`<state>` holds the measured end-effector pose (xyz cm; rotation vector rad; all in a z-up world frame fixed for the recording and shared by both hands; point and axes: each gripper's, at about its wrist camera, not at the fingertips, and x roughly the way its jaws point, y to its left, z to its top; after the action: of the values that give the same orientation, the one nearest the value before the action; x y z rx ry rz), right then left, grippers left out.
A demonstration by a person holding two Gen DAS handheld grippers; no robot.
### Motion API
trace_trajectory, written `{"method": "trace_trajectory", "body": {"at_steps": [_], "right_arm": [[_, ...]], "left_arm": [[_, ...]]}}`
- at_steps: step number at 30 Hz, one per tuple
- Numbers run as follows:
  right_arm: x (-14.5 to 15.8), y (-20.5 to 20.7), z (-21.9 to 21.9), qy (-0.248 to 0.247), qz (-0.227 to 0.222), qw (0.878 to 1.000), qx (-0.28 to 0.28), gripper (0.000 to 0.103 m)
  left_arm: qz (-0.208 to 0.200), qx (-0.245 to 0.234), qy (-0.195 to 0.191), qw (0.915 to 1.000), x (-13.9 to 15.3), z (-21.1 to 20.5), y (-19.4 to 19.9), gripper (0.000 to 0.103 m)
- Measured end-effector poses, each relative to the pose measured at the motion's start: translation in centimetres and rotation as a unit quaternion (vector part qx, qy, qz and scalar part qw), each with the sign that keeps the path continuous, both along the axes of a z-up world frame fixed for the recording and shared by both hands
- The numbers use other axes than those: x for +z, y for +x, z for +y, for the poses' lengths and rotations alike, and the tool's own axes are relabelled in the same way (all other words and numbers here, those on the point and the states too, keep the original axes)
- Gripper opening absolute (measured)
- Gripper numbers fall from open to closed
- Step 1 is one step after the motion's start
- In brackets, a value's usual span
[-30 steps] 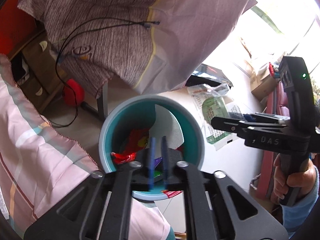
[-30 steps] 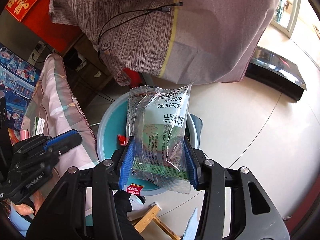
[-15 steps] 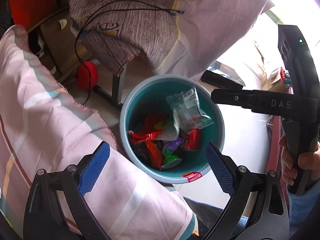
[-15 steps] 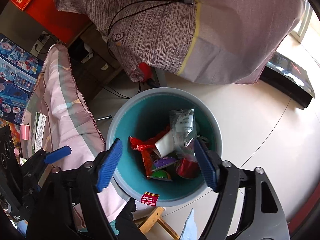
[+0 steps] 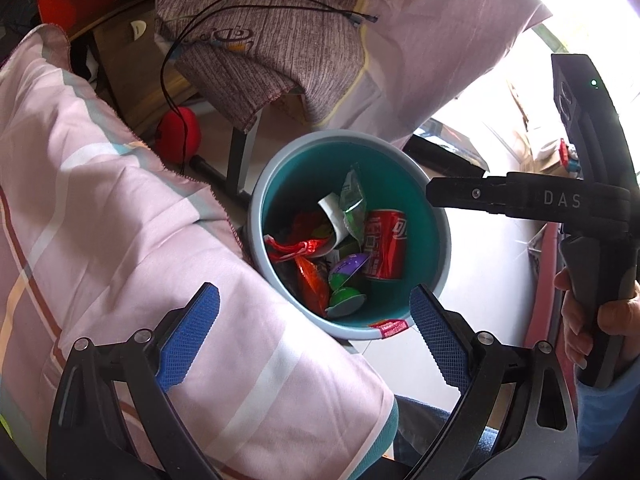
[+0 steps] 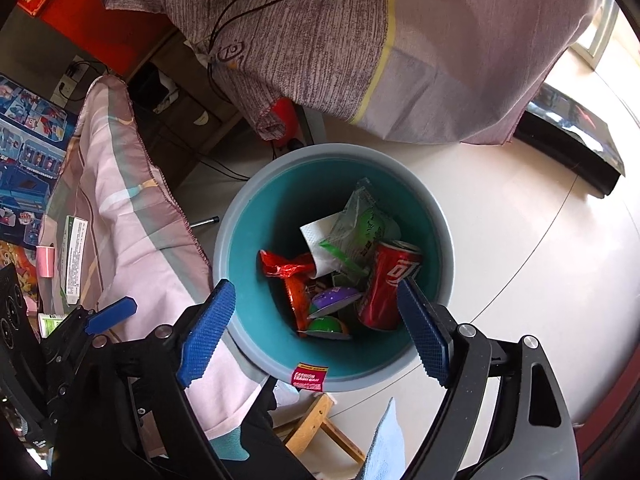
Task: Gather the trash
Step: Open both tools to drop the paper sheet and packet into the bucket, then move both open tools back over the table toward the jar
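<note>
Jaws of the left gripper (image 5: 314, 338) are spread wide with nothing between them, its blue pads (image 5: 188, 340) seen over a pink striped bedsheet (image 5: 120, 220) and the near rim of a bin. The right gripper (image 6: 316, 334) has just been opening its jaws further, and they too stand wide and empty, poised above the bin mouth. The right gripper is also seen from the side in the left wrist view, gripped by a hand (image 5: 592, 320) in a blue sleeve.

Below both grippers a round teal bin (image 6: 248, 216) with a grey rim is stood on a pale tiled floor (image 6: 520, 240), its left side touching the hanging bedsheet. The collected trash is lying inside it: a red drink can (image 6: 386, 284) against the right wall, a clear green-printed wrapper (image 6: 360, 228) on top of a white paper scrap (image 6: 320, 240), a crumpled red wrapper (image 6: 286, 266), and two small jelly cups (image 6: 332, 300), one purple and one green.

Beyond the bin a grey and lilac cloth (image 6: 320, 40) is draped, with thin black cables (image 6: 300, 0) laid across it. A red round object (image 5: 178, 128) is seen on the floor under the cloth.
</note>
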<state>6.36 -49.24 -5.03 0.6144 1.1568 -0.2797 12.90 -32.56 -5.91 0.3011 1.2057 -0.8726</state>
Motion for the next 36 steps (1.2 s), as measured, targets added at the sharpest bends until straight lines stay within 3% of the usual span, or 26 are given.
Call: {"method": "trace_trajectory", "body": {"at_steps": [9,20,27,36], "right_arm": [[1.3,0.7,4.5,-0.007,-0.006,1.0,0.022,0.086],[2.4,3.1,14.2,-0.002,-0.015,0.995,0.101,0.086],[3.6,4.9,22.0,-0.018,-0.017,0.985,0.168,0.086],[3.9,8.0,33.3,-0.038,-0.003,0.962,0.269,0.086]], "left_arm": [[-0.012,0.026,0.0,0.9996,1.0,5.0,-0.9,0.096],[-0.039,0.104,0.021,0.9936,2.0,16.7,-1.7,0.096],[-0.055,0.17,0.025,0.9836,3.0,25.3,-1.6,0.096],[-0.066,0.267,0.02,0.9613,2.5,37.4,-0.7,0.097]]}}
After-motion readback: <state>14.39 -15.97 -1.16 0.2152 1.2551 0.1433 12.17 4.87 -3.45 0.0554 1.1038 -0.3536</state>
